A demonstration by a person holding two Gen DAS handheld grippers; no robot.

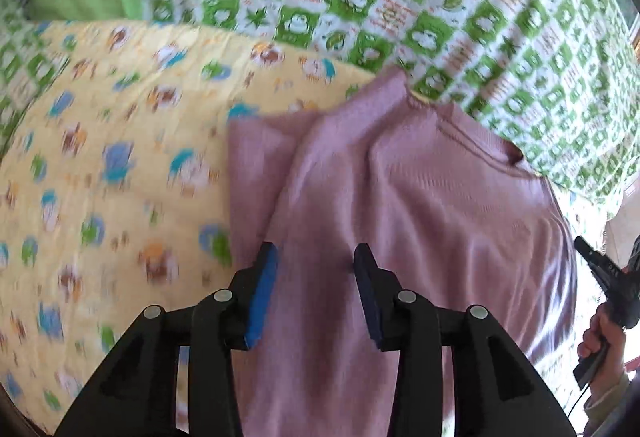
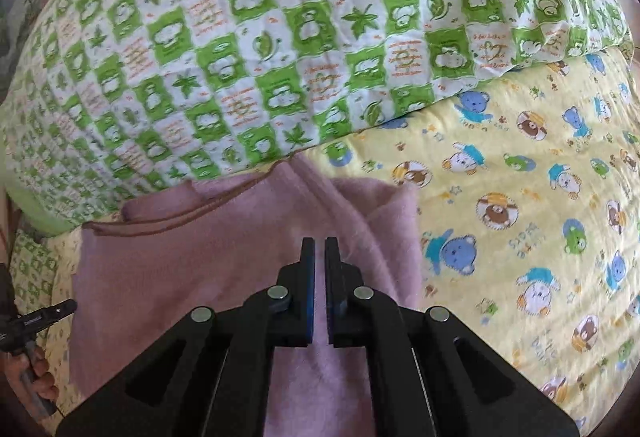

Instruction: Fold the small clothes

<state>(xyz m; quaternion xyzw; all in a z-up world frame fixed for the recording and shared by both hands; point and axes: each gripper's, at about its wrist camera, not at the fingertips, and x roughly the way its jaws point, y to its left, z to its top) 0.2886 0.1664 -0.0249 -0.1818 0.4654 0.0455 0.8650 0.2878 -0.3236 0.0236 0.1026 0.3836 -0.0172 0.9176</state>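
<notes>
Left gripper (image 1: 316,257) hovers jaws apart over mauve knit sweater (image 1: 400,217) spread on yellow bear-print sheet (image 1: 100,157) — right gripper (image 2: 320,249) nearly closed, seemingly empty — likely between folds.

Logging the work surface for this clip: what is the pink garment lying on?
The pink garment lies on a yellow bear-print sheet, its far edge meeting the green checked quilt. Whatever lies beneath the garment itself is covered.
</notes>
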